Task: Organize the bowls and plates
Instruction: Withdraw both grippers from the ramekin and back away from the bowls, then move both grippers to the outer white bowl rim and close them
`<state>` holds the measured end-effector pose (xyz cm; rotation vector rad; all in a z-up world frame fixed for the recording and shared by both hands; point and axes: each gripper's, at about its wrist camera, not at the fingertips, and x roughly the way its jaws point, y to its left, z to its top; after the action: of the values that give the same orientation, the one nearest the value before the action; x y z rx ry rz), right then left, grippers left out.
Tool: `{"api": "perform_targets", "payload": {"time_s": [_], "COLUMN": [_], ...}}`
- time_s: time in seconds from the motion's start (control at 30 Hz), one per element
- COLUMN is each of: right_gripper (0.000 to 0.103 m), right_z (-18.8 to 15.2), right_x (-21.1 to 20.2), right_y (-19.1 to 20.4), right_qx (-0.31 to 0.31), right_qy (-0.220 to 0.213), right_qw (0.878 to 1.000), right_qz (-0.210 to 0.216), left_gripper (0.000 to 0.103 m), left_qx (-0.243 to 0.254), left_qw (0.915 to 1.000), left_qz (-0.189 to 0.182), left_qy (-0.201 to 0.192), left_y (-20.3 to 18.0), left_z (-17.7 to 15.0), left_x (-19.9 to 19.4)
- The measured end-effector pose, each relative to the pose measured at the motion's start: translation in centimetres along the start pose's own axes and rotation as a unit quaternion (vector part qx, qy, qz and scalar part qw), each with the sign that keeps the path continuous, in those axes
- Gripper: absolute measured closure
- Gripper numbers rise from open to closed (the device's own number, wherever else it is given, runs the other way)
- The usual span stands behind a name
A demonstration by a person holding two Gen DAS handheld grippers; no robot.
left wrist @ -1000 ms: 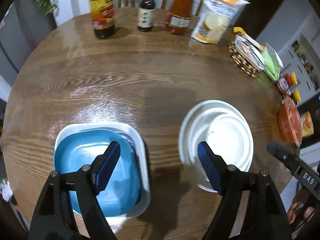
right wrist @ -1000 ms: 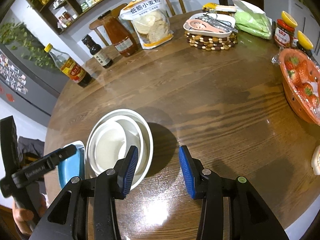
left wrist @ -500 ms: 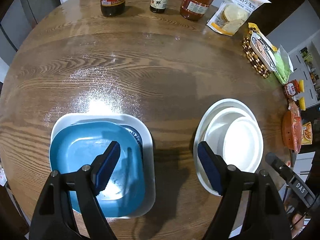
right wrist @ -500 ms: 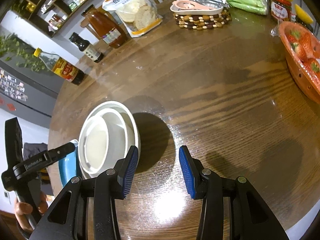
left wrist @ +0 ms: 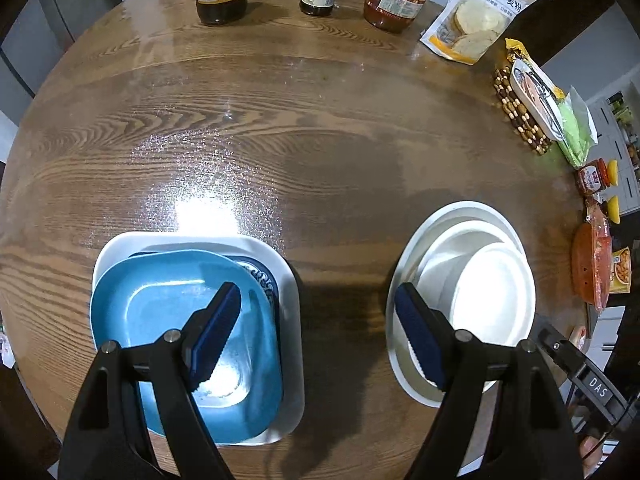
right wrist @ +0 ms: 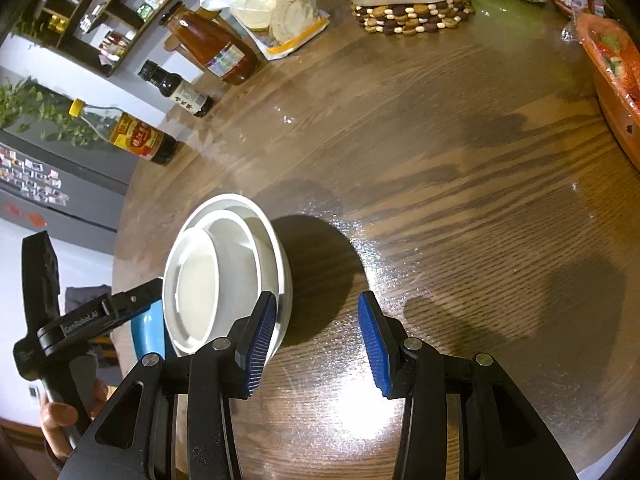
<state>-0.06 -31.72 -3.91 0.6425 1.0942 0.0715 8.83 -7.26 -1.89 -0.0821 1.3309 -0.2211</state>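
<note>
Round wood table (left wrist: 320, 140), bottles & snacks pushed to far edge, prob. to free the middle. Square plates (left wrist: 192, 320) stacked by size; white bowls (left wrist: 472, 280) nested beside. Left gripper (left wrist: 316, 336) wide, right gripper (right wrist: 318, 344) wide, both empty above.

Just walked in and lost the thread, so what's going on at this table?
A person holds a two-finger gripper in each hand over a round wooden table. Both the left gripper and right gripper are open and empty. The dishes sit sorted: square plates, a blue plate on top, in one stack, and nested white bowls in another beside it.
</note>
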Motion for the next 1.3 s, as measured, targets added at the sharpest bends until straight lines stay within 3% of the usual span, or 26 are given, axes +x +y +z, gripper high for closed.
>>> {"api": "perform_targets", "payload": {"time_s": [0.57, 1.0, 1.3], "right_gripper": [0.06, 0.06, 0.06], "right_z": [0.3, 0.6, 0.4], "right_x": [1.5, 1.8, 1.8], "right_y": [0.9, 1.2, 1.7], "right_qx": [-0.014, -0.019, -0.024], "right_qy": [0.013, 0.009, 0.005], "right_qw": [1.0, 0.999, 0.999], "right_qz": [-0.022, -0.034, -0.04], "left_gripper": [0.023, 0.01, 0.014], "left_qx": [0.025, 0.058, 0.075], "left_qw": [0.9993, 0.9957, 0.9933], "left_qz": [0.028, 0.071, 0.086], "left_qy": [0.001, -0.008, -0.016], "left_y": [-1.1, -1.8, -2.4], "left_z": [0.4, 1.3, 1.0], "left_x": [0.8, 1.4, 1.4]}}
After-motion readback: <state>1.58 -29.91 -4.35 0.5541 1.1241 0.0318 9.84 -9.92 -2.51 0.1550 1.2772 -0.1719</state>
